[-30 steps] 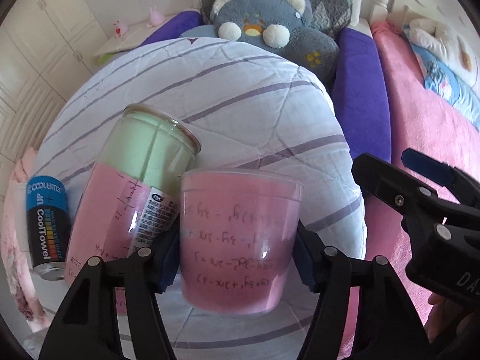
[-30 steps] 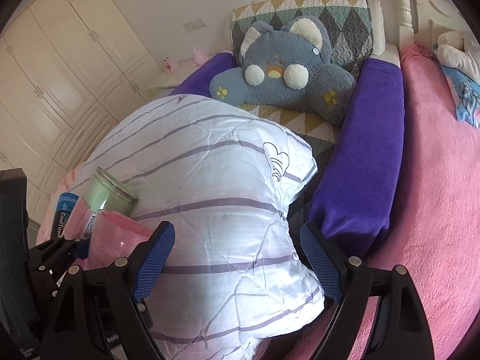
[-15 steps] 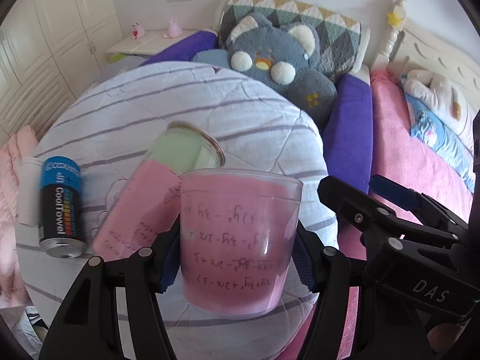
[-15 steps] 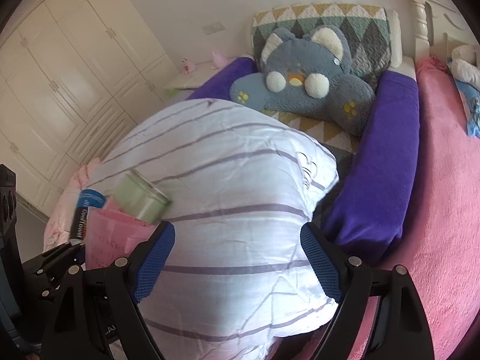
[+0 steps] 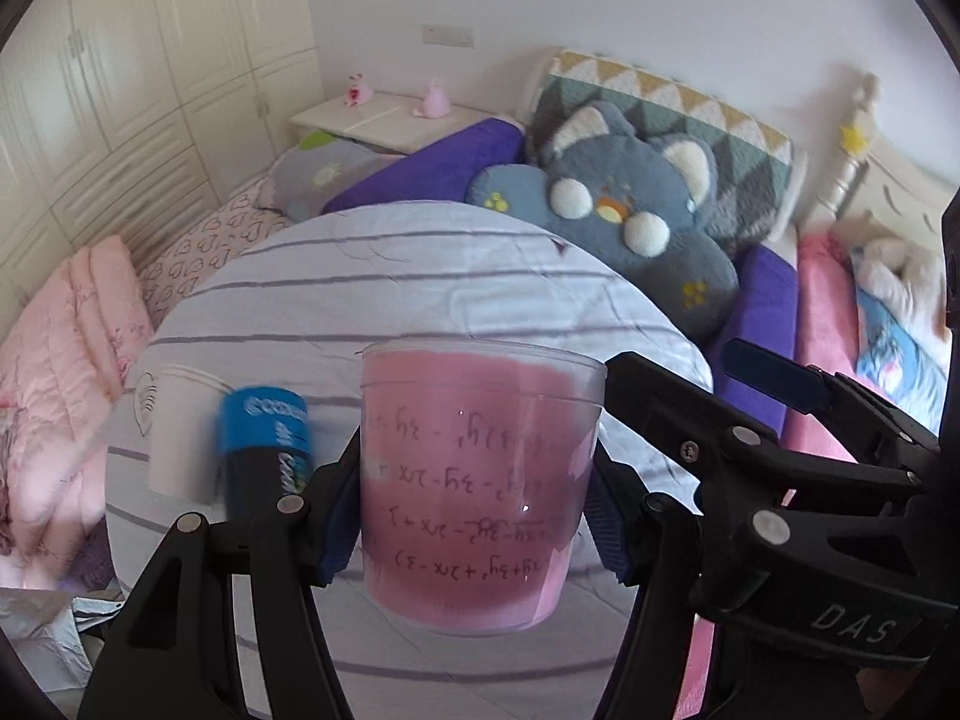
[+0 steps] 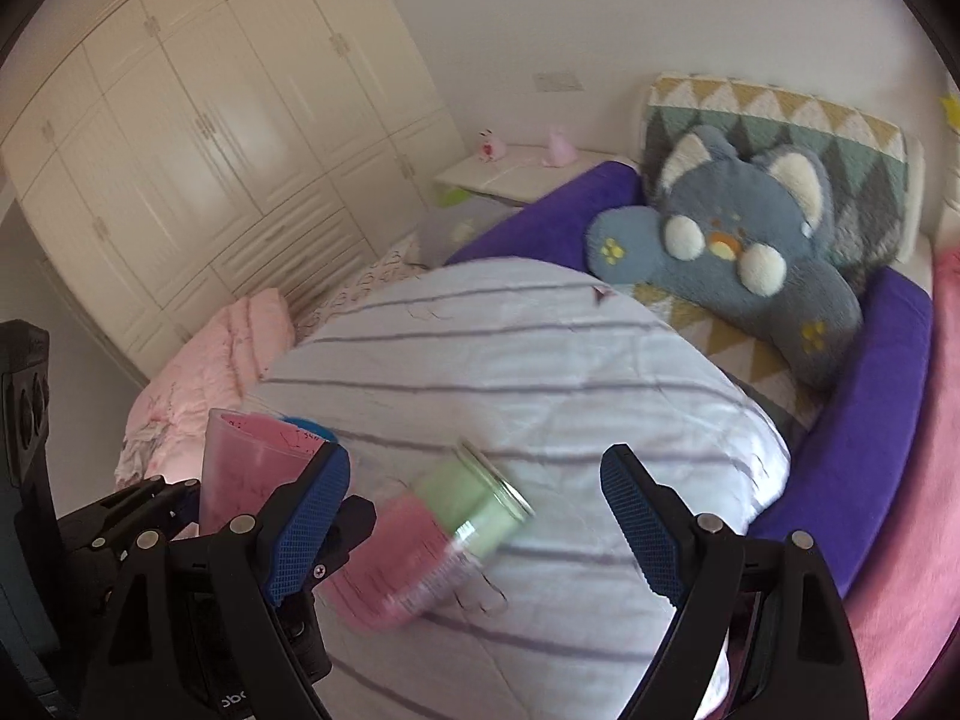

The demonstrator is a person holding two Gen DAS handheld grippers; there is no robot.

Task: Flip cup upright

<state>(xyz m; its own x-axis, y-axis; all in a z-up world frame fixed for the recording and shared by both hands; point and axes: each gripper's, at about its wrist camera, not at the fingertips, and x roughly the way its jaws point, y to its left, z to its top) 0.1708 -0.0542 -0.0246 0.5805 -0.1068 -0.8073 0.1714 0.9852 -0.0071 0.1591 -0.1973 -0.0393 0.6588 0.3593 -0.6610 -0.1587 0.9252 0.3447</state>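
My left gripper [image 5: 474,516] is shut on a clear plastic cup [image 5: 477,480] with a pink paper lining and handwritten maths. The cup stands rim up, held above a white striped pillow [image 5: 420,288]. The cup also shows at the left of the right wrist view [image 6: 246,462], with the left gripper below it. My right gripper [image 6: 474,522] is open and empty, hovering over the pillow [image 6: 540,360]. A glass jar [image 6: 444,540] with a green and pink lining lies on its side on the pillow between the right fingers, blurred.
A blue and black can [image 5: 267,450] and a white paper cup [image 5: 180,432] lie on the pillow left of the held cup. The right gripper's body [image 5: 780,480] is close on the right. A grey plush toy [image 5: 630,222], purple bolsters [image 6: 858,450] and a pink blanket [image 5: 66,372] surround the pillow.
The left gripper has lifted with the cup and swung left, so the jar left its view and the can and paper cup came in. The right gripper moved over the jar.
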